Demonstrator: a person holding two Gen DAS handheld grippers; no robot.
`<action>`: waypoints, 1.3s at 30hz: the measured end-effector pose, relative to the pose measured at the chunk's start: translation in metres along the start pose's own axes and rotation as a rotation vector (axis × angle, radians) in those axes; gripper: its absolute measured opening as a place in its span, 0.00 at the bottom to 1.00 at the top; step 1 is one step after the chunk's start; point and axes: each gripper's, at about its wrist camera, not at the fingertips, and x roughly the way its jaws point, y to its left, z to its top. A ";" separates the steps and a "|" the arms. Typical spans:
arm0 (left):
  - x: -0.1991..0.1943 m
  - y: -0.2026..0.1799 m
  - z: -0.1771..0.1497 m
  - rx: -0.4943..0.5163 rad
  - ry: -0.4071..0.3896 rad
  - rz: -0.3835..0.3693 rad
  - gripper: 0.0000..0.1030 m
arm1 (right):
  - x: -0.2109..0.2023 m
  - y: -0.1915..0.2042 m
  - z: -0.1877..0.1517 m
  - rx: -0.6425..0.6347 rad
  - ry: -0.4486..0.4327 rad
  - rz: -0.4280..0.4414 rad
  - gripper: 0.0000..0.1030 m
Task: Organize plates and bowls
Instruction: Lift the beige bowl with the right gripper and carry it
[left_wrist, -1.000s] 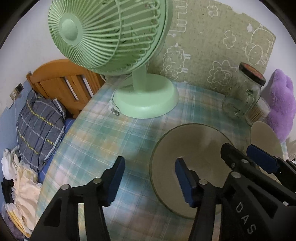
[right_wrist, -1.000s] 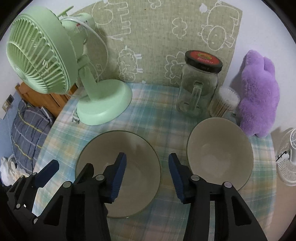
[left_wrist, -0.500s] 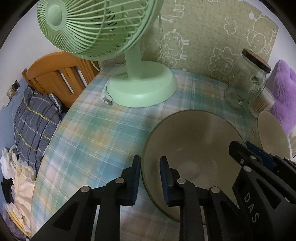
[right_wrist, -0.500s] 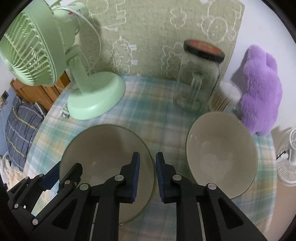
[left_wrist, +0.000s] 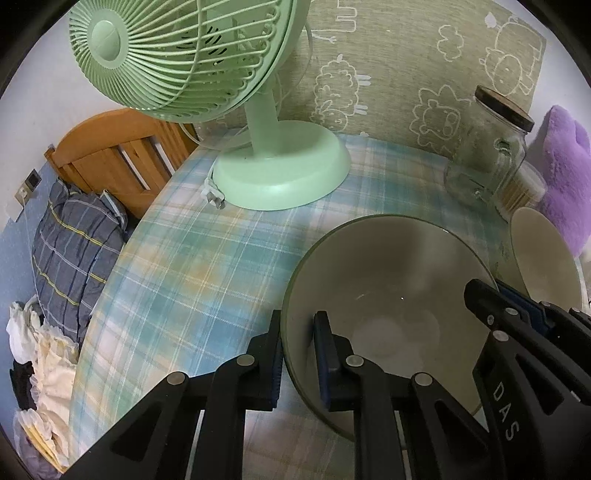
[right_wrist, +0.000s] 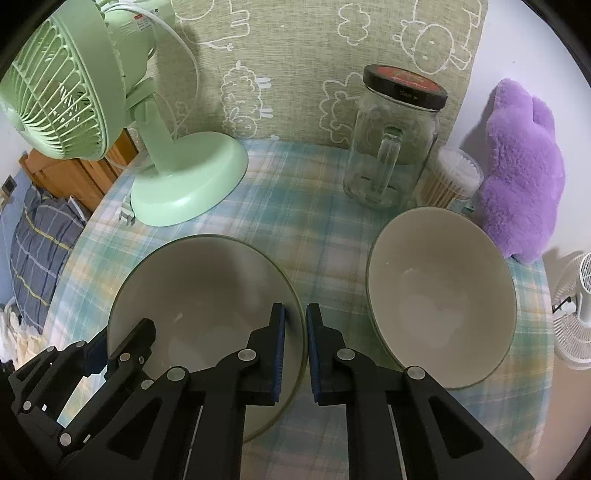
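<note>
From the left wrist, the left gripper is clamped on the near-left rim of the large bowl, one pad inside, one outside; the bowl sits on the plaid tablecloth, near of the green fan, with the glass jar far right. From the right wrist, the right gripper pinches the same bowl's right rim. The second bowl stands apart to the right, near of the cotton swab tub and just beside the purple plush.
</note>
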 end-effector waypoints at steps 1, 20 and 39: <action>-0.001 0.000 -0.001 0.001 0.000 0.001 0.12 | -0.002 0.000 -0.001 0.001 0.001 0.000 0.14; -0.079 0.012 -0.021 0.019 -0.060 0.000 0.12 | -0.078 0.004 -0.029 0.017 -0.046 0.006 0.14; -0.161 0.027 -0.053 0.069 -0.129 -0.074 0.12 | -0.171 0.015 -0.069 0.076 -0.116 -0.055 0.13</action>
